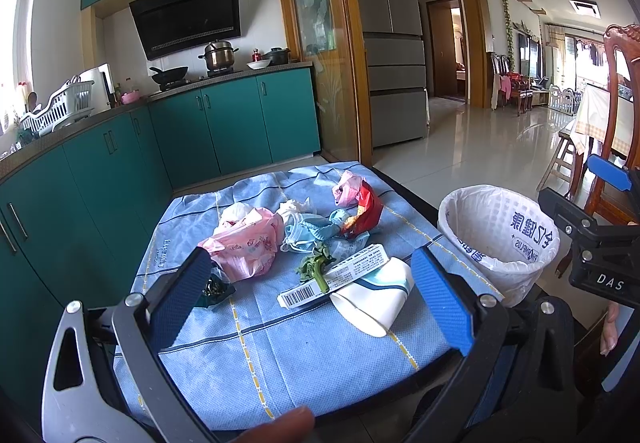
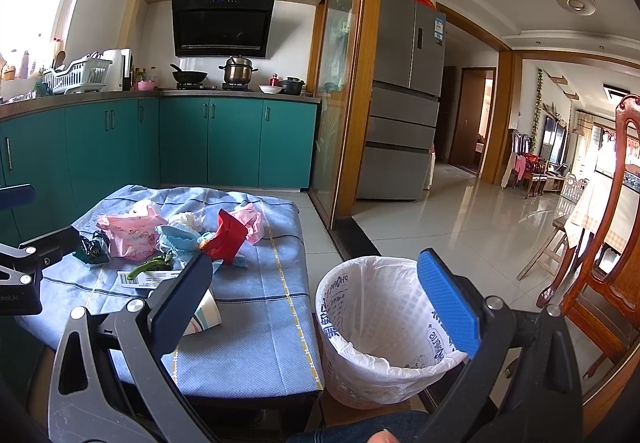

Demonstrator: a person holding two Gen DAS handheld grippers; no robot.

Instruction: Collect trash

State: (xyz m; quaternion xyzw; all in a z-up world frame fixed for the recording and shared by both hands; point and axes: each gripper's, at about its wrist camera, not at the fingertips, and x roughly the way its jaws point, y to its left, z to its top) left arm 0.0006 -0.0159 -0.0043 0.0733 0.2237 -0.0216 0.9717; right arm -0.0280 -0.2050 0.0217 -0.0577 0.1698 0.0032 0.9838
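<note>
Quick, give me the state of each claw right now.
Left claw: open, holding nothing, above the blue cloth-covered table.
Right claw: open, holding nothing, near the white lined wastebasket.

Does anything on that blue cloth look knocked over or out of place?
Yes: a paper cup lies tipped on its side near the table's front, partly under a flat barcoded box. The rest is loose litter, while the lined bin beside the table looks nearly empty.
</note>
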